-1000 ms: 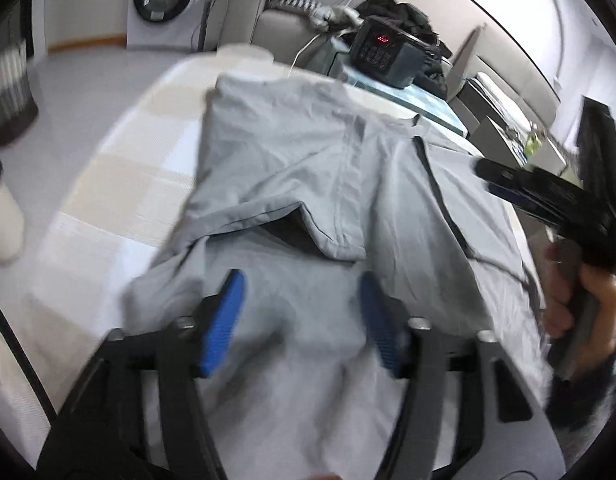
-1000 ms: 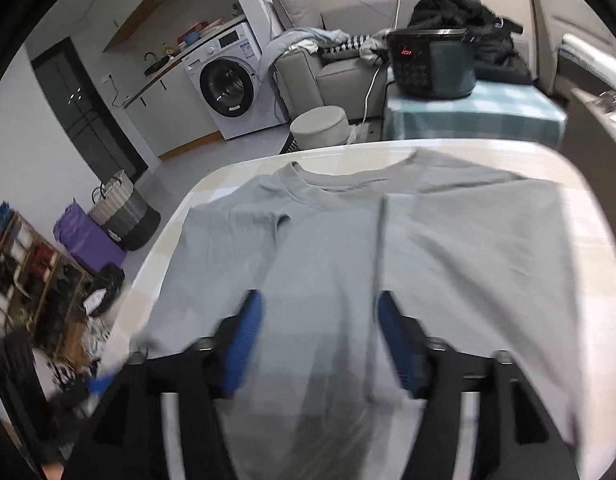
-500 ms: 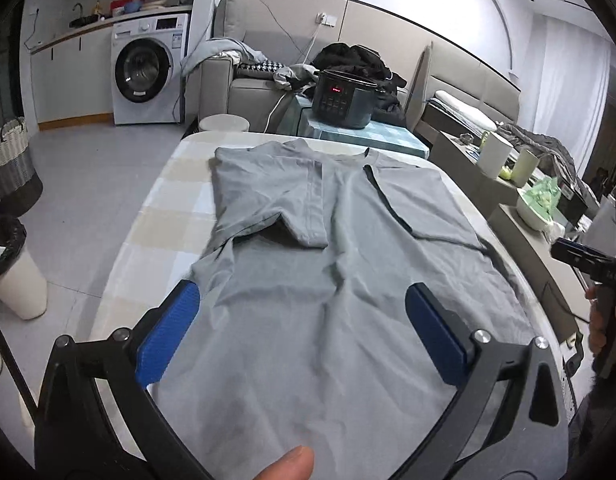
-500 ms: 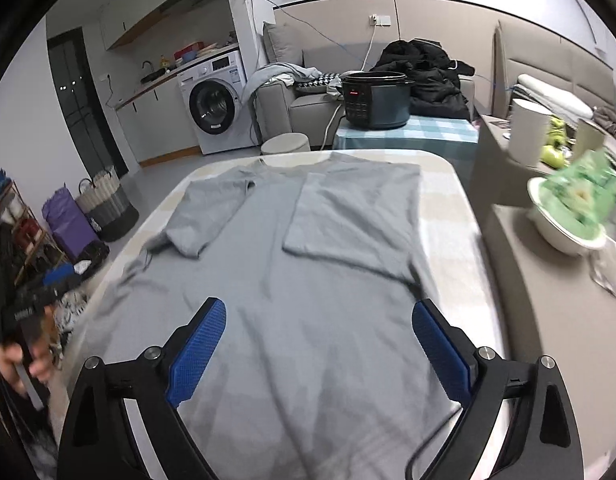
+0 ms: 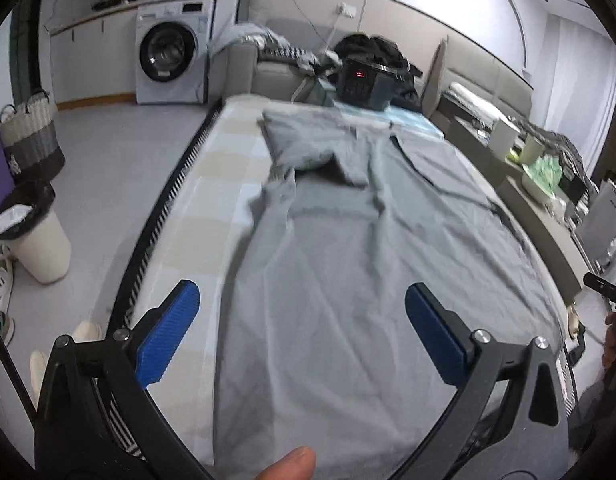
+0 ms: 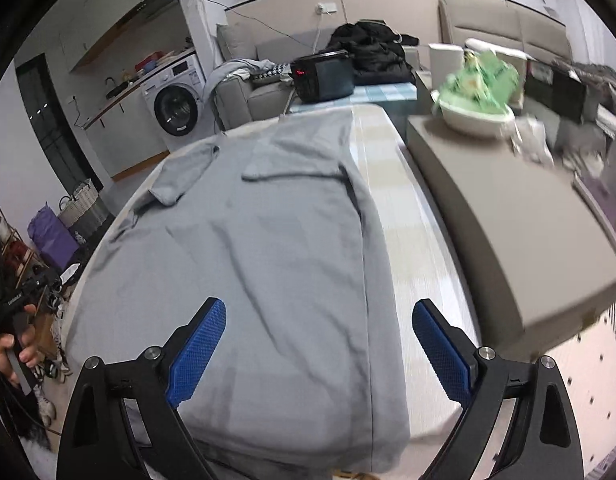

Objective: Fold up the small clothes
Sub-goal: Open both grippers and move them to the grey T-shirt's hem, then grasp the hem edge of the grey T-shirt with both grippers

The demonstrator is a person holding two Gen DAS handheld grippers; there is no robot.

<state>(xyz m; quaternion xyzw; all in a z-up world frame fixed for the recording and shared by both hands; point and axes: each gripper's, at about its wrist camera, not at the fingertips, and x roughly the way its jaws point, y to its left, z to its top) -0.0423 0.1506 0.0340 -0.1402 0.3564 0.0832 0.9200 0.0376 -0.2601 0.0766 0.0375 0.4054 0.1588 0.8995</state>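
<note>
A grey T-shirt [image 5: 360, 248] lies spread on the checked table [image 5: 212, 184], both sleeves folded in over its body. My left gripper [image 5: 304, 332] hangs open over the shirt's near left hem, its blue pads [image 5: 168, 332] wide apart with nothing between them. In the right wrist view the same grey T-shirt [image 6: 248, 256] fills the table [image 6: 392, 208]. My right gripper [image 6: 320, 352] stands open above the shirt's near right hem, holding nothing. The other gripper with the hand on it [image 6: 16, 320] shows at the far left edge.
A dark cooker [image 5: 362, 84] sits on a small table past the far end. A grey bench [image 6: 496, 208] with a white bowl and green bag [image 6: 476, 96] runs along the right side. A white bin [image 5: 32, 236] and baskets stand on the floor at left.
Both grippers opened wide and drew back from the sleeve area to the shirt's near end, the left one toward the left edge and the right one toward the right edge.
</note>
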